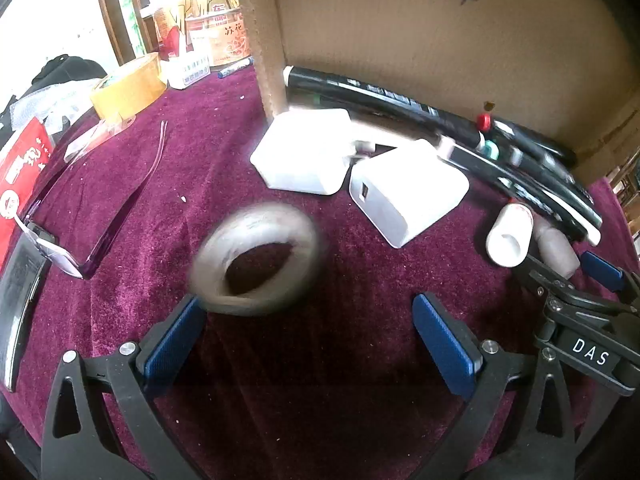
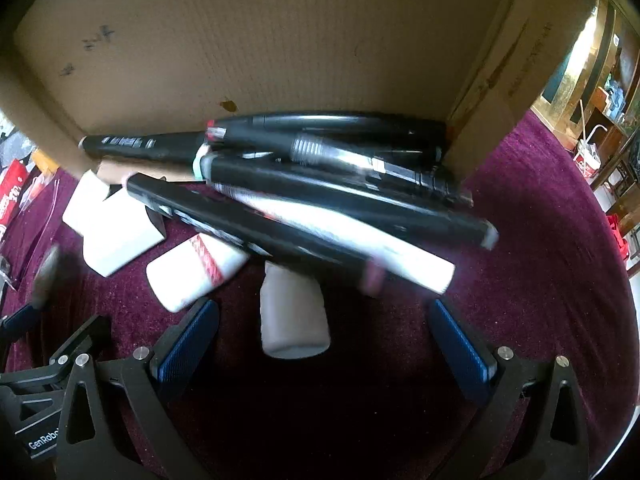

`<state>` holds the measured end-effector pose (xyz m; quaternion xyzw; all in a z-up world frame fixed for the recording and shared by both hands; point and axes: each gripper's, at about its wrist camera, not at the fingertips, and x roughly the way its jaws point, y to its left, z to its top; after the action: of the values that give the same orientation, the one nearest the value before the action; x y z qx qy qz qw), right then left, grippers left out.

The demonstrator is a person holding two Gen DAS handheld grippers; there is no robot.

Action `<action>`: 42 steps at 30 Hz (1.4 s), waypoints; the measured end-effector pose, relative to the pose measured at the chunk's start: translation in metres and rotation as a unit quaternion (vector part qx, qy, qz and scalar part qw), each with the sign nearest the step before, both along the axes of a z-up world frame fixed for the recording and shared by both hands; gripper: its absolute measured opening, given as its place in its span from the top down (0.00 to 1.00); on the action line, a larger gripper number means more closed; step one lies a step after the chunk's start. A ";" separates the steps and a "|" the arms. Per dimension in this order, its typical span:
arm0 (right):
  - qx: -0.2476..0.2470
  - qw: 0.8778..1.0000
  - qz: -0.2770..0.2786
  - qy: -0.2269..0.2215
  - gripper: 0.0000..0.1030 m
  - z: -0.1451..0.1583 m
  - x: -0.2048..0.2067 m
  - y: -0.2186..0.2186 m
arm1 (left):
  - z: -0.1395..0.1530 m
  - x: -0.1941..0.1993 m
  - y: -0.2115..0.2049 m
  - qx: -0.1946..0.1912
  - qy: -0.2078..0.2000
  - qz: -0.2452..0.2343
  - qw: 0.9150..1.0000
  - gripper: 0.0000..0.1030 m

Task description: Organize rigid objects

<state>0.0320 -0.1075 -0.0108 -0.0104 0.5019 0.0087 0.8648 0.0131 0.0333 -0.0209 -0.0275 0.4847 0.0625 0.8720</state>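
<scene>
A blurred roll of clear tape (image 1: 256, 258) lies on the maroon cloth just ahead of my left gripper (image 1: 310, 338), which is open and empty. Two white chargers (image 1: 302, 152) (image 1: 408, 190) sit beyond it. A pile of black marker pens (image 1: 440, 120) lies along the open cardboard box (image 1: 440, 32). Two small white bottles (image 1: 510, 236) (image 1: 558, 250) lie to the right. My right gripper (image 2: 326, 342) is open, its fingers either side of one white bottle (image 2: 292, 314). The other bottle (image 2: 196, 272), the pens (image 2: 320, 184) and a charger (image 2: 116, 236) lie ahead.
Purple-framed glasses (image 1: 100, 220) lie unfolded at left, with a red packet (image 1: 20, 176), a black device (image 1: 18, 296) and a brown tape roll (image 1: 128, 84). Boxes (image 1: 216, 36) stand at the back. The right gripper's body (image 1: 588, 320) shows in the left wrist view.
</scene>
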 end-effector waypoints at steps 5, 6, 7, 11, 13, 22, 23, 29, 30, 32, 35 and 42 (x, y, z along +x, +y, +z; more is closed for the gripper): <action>0.000 1.000 0.000 0.000 0.01 0.000 0.000 -0.001 | 0.001 -0.001 -0.001 0.000 0.000 0.000 1.000 0.00; 0.000 1.000 0.000 0.000 0.01 -0.001 0.000 -0.001 | 0.001 -0.001 -0.001 0.000 0.000 0.000 1.000 0.00; 0.000 1.000 0.000 0.000 0.01 -0.001 0.000 -0.001 | 0.001 -0.001 -0.001 0.000 0.000 0.000 1.000 0.00; -0.001 1.000 0.000 -0.001 0.01 0.002 -0.001 -0.003 | 0.001 -0.001 -0.001 0.000 0.000 0.000 1.000 0.00; -0.001 1.000 0.000 -0.001 0.01 0.001 -0.002 -0.003 | 0.001 -0.001 -0.001 -0.001 0.000 0.000 1.000 0.00; -0.001 1.000 0.000 -0.001 0.01 0.000 -0.001 -0.002 | 0.001 -0.001 -0.001 0.000 0.000 0.000 1.000 0.00; -0.001 1.000 0.000 -0.001 0.01 0.000 -0.001 -0.002 | 0.000 0.000 0.000 0.000 0.000 0.000 1.000 0.00; -0.001 1.000 0.000 -0.001 0.01 0.000 -0.001 0.000 | 0.000 0.000 0.000 -0.001 0.000 0.000 1.000 0.00; -0.001 1.000 0.000 -0.001 0.01 0.000 -0.001 -0.001 | 0.000 0.000 0.000 -0.001 0.000 0.000 1.000 0.00; -0.001 1.000 0.000 -0.001 0.01 0.000 -0.001 -0.001 | 0.000 0.000 0.000 -0.001 0.000 0.000 1.000 0.00; -0.001 1.000 0.000 -0.001 0.01 0.000 -0.001 -0.001 | 0.000 0.000 0.000 -0.001 0.000 0.000 1.000 0.00; -0.001 1.000 0.000 0.000 0.01 0.000 -0.001 0.000 | 0.000 0.000 0.000 -0.001 0.001 -0.001 1.000 0.00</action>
<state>0.0310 -0.1079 -0.0106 -0.0112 0.5015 0.0078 0.8651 0.0129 0.0335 -0.0208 -0.0277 0.4855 0.0611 0.8716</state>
